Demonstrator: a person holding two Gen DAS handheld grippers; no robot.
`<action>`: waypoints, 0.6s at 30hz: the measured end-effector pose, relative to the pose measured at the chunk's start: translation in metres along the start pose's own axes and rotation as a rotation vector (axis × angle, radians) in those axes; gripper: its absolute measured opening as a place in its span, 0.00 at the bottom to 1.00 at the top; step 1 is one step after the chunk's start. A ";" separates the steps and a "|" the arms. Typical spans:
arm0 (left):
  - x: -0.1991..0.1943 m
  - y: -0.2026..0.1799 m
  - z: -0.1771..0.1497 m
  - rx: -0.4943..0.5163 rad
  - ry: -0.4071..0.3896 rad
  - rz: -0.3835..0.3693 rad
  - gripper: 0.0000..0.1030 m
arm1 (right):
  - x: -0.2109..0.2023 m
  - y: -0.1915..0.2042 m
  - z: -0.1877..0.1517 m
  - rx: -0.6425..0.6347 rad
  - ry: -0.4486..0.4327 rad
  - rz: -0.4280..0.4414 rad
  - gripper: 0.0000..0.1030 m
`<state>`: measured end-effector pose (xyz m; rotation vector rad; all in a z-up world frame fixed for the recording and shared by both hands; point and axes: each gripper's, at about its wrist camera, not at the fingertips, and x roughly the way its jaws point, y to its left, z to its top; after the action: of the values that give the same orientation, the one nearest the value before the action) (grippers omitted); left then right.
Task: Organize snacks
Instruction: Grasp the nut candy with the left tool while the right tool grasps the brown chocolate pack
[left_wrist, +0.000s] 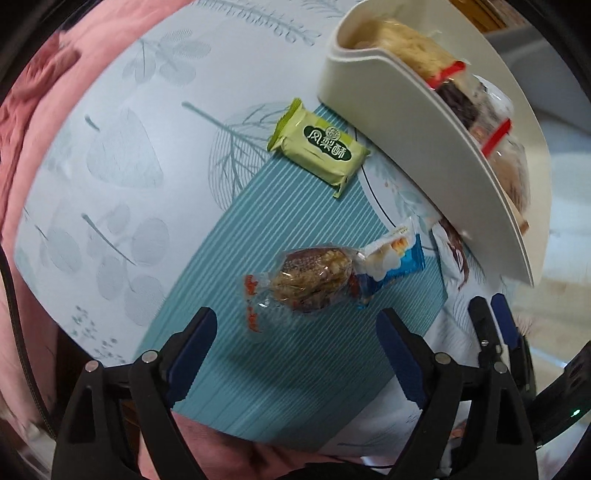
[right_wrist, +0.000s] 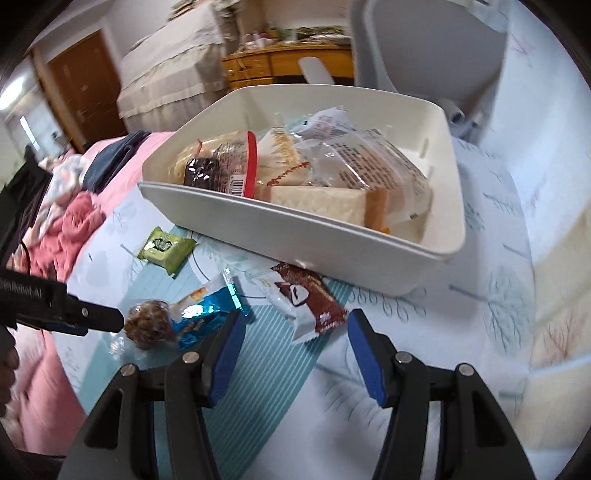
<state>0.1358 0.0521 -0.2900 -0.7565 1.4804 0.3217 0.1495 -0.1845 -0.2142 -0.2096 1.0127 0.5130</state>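
Observation:
A white bin (right_wrist: 295, 232) holds several wrapped snacks; it also shows in the left wrist view (left_wrist: 406, 122). On the cloth lie a green pastry pack (left_wrist: 319, 147) (right_wrist: 166, 249), a clear-wrapped nut snack (left_wrist: 306, 282) (right_wrist: 147, 325), a blue pack (left_wrist: 391, 262) (right_wrist: 201, 317) and a brown-white pack (right_wrist: 308, 302). My left gripper (left_wrist: 295, 328) is open just short of the nut snack. My right gripper (right_wrist: 293, 328) is open with the brown-white pack just ahead of its tips. The right gripper's fingers (left_wrist: 484, 325) show in the left wrist view, the left gripper's fingers (right_wrist: 92, 317) in the right wrist view.
The snacks lie on a teal striped patch (left_wrist: 295, 369) of a pale leaf-print cloth (left_wrist: 129, 166). Pink bedding (right_wrist: 66, 229) lies to the left. A grey chair (right_wrist: 424, 48) and a wooden dresser (right_wrist: 288, 66) stand behind the bin.

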 end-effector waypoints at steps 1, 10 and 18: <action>0.003 0.000 0.000 -0.018 0.001 -0.003 0.85 | 0.003 0.000 0.000 -0.014 -0.003 -0.006 0.56; 0.030 -0.004 0.005 -0.091 -0.002 0.011 0.85 | 0.040 -0.003 0.002 -0.116 -0.010 -0.010 0.56; 0.046 0.000 0.004 -0.134 0.029 0.015 0.84 | 0.054 0.005 -0.003 -0.178 0.005 -0.015 0.52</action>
<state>0.1441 0.0430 -0.3347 -0.8600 1.5033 0.4263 0.1680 -0.1649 -0.2608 -0.3769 0.9697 0.5901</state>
